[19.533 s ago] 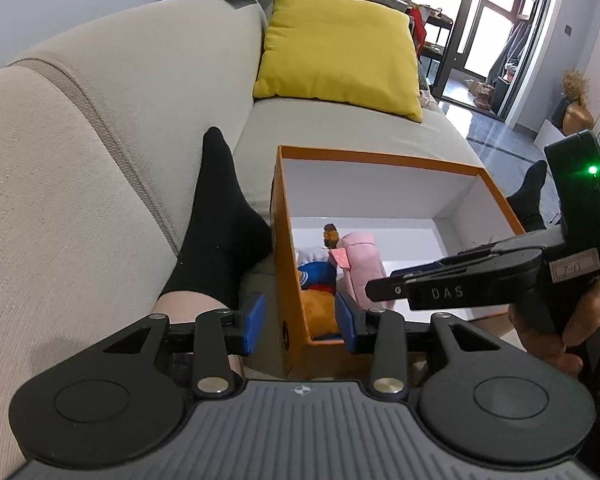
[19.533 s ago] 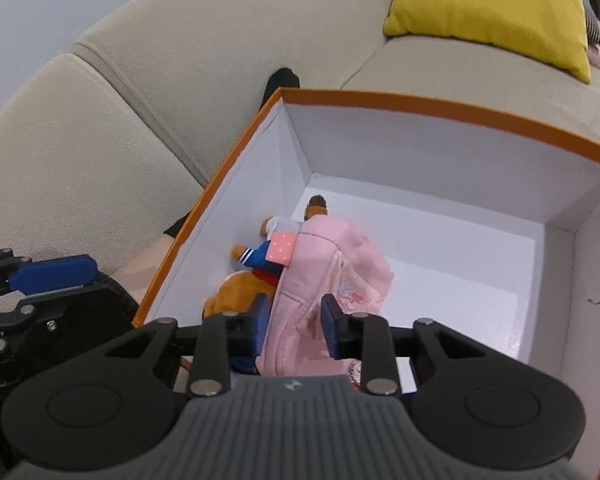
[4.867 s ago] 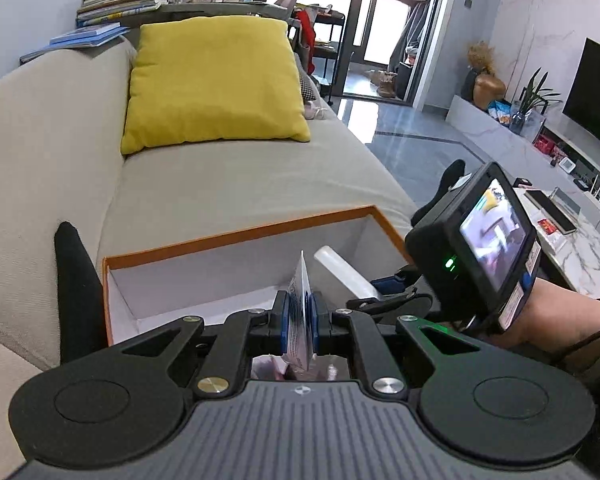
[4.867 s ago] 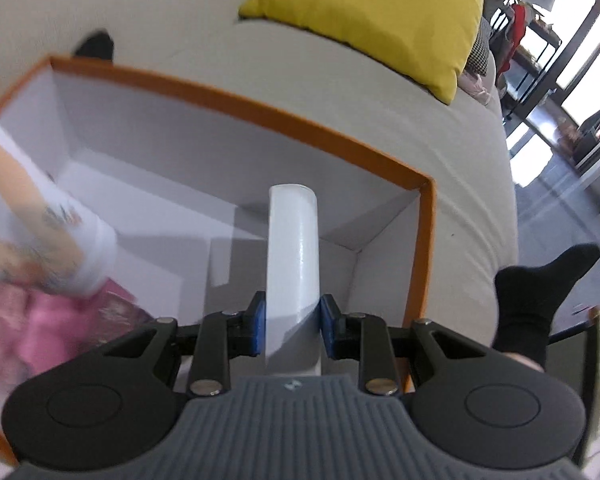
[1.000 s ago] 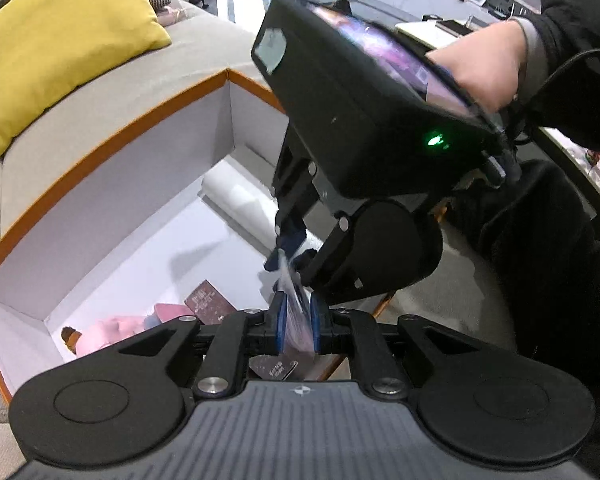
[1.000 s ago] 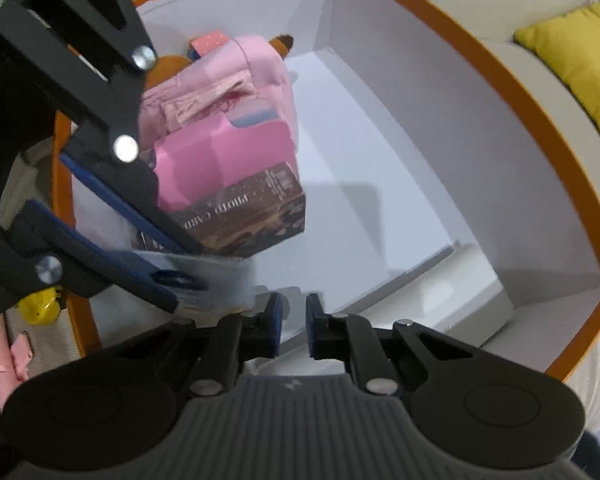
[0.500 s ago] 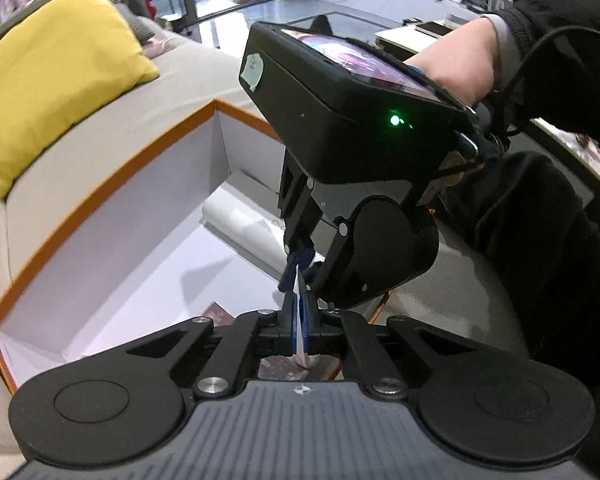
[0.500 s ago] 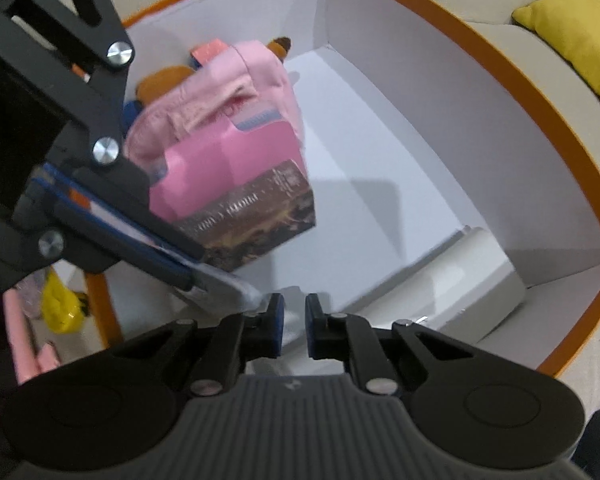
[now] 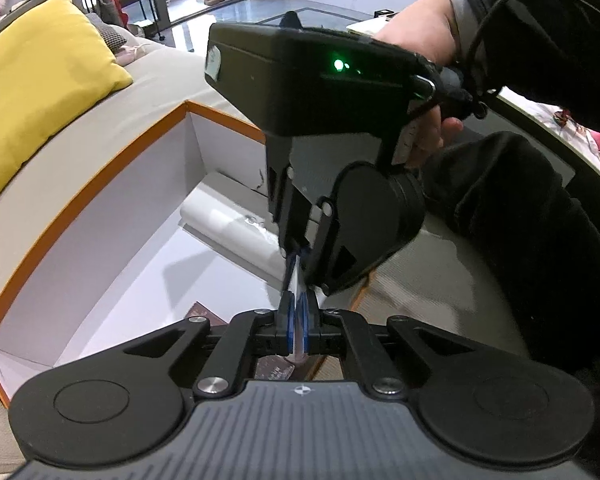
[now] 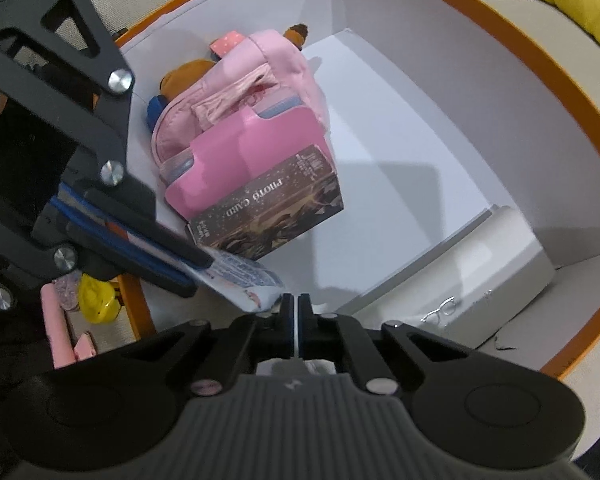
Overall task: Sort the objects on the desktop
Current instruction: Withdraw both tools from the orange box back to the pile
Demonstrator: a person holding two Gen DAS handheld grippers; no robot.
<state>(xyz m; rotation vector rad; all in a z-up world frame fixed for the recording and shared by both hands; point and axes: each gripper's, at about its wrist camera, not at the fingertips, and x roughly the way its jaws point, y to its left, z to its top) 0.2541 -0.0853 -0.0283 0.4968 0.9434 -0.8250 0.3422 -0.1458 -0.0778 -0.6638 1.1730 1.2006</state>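
there, both claws pinched on one thin packet (image 10: 252,280) above box rim (image 10: 580,92)

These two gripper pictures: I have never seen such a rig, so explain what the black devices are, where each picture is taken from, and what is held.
There is no robot here. A person holds a hand-held two-finger gripper in each hand, and each carries a wide-angle camera that looks along its fingers.

The left camera shows the left gripper at the bottom and the right gripper above it, held by a hand.

The right camera shows the right gripper from behind, with the left one coming in from the left.

Both are shut on one thin printed packet, above an orange-rimmed box on a sofa.

In the box lie a pink bag, a dark photo-card box and a white case.
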